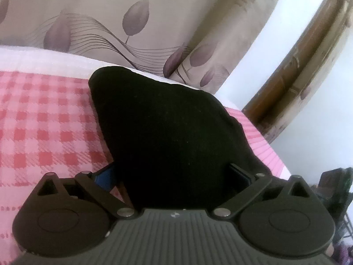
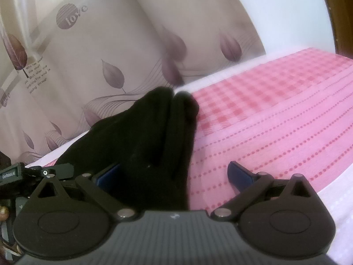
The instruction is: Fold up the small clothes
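A small black garment (image 1: 163, 128) lies bunched on the pink checked cloth (image 1: 44, 114). In the left wrist view it fills the gap between my left gripper's (image 1: 169, 174) blue fingers, which stand wide apart; the fingertips are mostly hidden by the fabric. In the right wrist view the same black garment (image 2: 150, 137) lies folded in two lobes over the left finger of my right gripper (image 2: 174, 174). The right finger (image 2: 239, 173) is bare over the pink cloth (image 2: 275, 121). Both jaws stand wide open.
A beige curtain (image 1: 132, 22) with purple leaf prints hangs behind the surface; it also shows in the right wrist view (image 2: 88, 55). A wooden frame (image 1: 297, 66) and white wall stand at right. My left gripper's body (image 2: 13, 174) shows at the left edge.
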Demonstrator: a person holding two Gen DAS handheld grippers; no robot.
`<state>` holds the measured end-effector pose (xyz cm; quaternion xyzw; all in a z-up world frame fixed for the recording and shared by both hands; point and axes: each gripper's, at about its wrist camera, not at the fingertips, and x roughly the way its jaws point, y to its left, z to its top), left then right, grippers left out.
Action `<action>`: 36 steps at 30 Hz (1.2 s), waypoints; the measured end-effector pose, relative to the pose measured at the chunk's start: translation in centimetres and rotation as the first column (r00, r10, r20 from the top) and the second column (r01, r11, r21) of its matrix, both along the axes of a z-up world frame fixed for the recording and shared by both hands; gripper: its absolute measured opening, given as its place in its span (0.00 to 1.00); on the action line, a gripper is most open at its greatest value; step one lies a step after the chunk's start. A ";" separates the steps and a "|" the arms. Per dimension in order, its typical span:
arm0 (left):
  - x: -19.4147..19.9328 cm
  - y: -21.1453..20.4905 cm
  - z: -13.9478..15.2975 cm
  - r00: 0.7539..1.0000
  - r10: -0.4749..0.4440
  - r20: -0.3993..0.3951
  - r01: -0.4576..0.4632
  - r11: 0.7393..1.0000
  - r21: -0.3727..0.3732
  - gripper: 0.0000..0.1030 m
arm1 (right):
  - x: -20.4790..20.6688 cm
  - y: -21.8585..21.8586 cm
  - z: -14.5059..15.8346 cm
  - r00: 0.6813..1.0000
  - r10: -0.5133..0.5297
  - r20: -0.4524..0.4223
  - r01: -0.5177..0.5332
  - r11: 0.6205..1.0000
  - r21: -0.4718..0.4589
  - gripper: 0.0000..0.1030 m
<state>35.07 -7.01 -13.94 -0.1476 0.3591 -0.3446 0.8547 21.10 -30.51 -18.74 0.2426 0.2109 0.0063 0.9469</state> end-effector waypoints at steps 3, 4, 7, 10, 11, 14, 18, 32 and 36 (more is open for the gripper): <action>-0.1 -0.6 0.2 1.000 0.001 0.019 -0.002 0.999 0.038 0.96 | 0.1 0.0 0.0 1.000 0.004 -0.004 -0.004 1.000 -0.001 1.00; -0.1 -0.8 0.2 1.000 0.001 0.025 -0.003 0.999 0.052 0.96 | 0.2 0.1 0.0 1.000 0.007 -0.006 -0.007 1.000 -0.004 1.00; -0.3 -1.3 0.3 0.999 0.003 0.045 -0.007 0.995 0.097 0.96 | 0.2 0.0 -0.1 1.000 0.009 -0.004 -0.009 1.000 0.002 1.00; -0.5 -1.9 0.4 0.998 0.008 0.062 -0.016 0.990 0.138 0.98 | 0.2 0.1 0.0 1.000 0.008 -0.007 -0.008 1.000 -0.007 1.00; -0.6 -2.1 0.5 0.998 0.009 0.068 -0.019 0.988 0.152 0.98 | 0.2 0.2 0.0 1.000 0.007 -0.011 -0.007 1.000 -0.015 1.00; -0.6 -2.3 0.4 0.997 0.010 0.077 -0.022 0.986 0.166 0.99 | 0.3 0.3 0.1 1.000 0.003 -0.018 -0.004 1.000 -0.026 1.00; -0.6 -2.2 0.4 0.997 0.010 0.082 -0.024 0.985 0.172 1.00 | 0.5 0.6 0.2 1.000 -0.001 -0.029 -0.001 0.999 -0.043 1.00; -0.9 -2.8 0.5 0.995 0.016 0.101 -0.037 0.978 0.204 1.00 | 3.7 -0.7 1.1 0.989 0.113 -0.098 -0.118 0.992 -0.041 1.00; -0.8 -2.8 0.5 0.995 0.015 0.098 -0.035 0.978 0.203 1.00 | 4.7 -0.8 0.9 0.981 0.182 -0.070 -0.185 0.982 -0.035 1.00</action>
